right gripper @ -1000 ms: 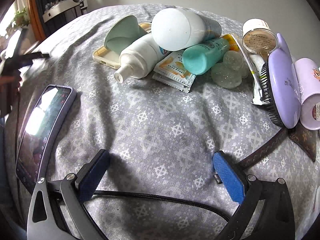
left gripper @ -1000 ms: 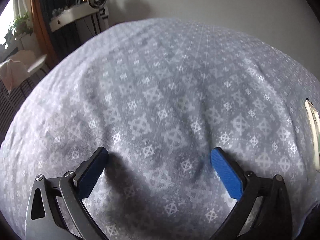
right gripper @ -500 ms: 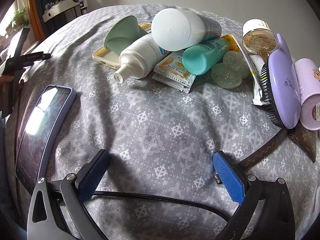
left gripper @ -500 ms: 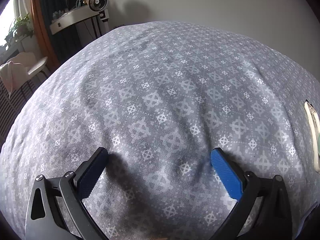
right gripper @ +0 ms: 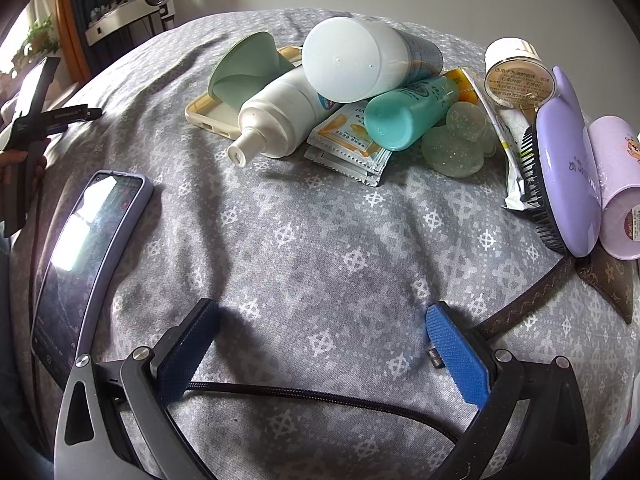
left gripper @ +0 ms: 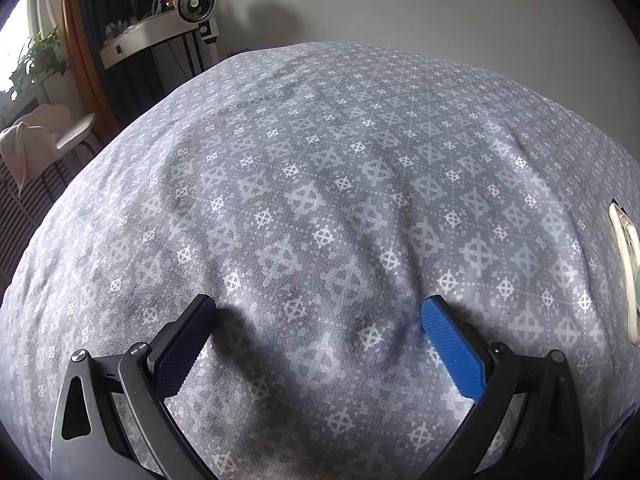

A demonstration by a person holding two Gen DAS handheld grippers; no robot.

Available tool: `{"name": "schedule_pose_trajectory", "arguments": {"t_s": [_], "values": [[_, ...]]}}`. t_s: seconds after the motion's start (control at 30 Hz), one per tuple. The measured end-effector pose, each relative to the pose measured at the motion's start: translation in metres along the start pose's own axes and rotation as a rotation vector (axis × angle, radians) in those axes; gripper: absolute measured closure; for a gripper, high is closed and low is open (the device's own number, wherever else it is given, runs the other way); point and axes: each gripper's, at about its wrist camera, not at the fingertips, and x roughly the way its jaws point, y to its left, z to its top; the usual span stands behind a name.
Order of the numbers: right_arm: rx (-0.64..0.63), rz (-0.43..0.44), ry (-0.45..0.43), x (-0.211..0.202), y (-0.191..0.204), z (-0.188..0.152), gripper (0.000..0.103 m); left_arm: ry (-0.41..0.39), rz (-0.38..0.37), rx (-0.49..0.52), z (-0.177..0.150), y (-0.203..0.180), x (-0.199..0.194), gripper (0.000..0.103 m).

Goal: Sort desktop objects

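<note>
Left gripper point(left gripper: 318, 312): jaws spread wide, nothing between them, poised over bare grey patterned bedspread point(left gripper: 320, 168). At the right edge of the left wrist view a cream phone case point(left gripper: 625, 264) is partly in frame.

Right gripper point(right gripper: 322, 314): jaws spread wide, holding nothing, above the same bedspread. A black braided cable point(right gripper: 320, 394) runs across beneath it, near the fingers.

The items to be sorted lie clustered on the far side of the right wrist view. A white pump bottle point(right gripper: 280, 120) lies on its side against the cream phone case, with a green silicone piece point(right gripper: 244, 70) on the case. A large white-capped bottle point(right gripper: 360, 58) rests on top of the pump bottle and a teal bottle point(right gripper: 404, 114). Sachets point(right gripper: 346, 144) lie beneath these. Translucent glittery pieces point(right gripper: 458, 144) sit just beside the teal bottle. Further right: a small jar point(right gripper: 518, 76), a purple hairbrush point(right gripper: 564, 160) on its edge, a lilac cylinder point(right gripper: 618, 196) touching it, and a brown patterned strap point(right gripper: 532, 300).

A phone in a lilac case point(right gripper: 88, 256) lies apart at the left, screen up
</note>
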Motion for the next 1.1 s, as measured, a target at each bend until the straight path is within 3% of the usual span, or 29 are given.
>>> {"name": "schedule_pose_trajectory", "arguments": {"t_s": [1.1], "values": [[0.0, 0.001, -0.001, 0.0001, -0.0002, -0.0015, 0.0, 0.002, -0.007, -0.006, -0.0027, -0.0001, -0.0016, 0.0]]}}
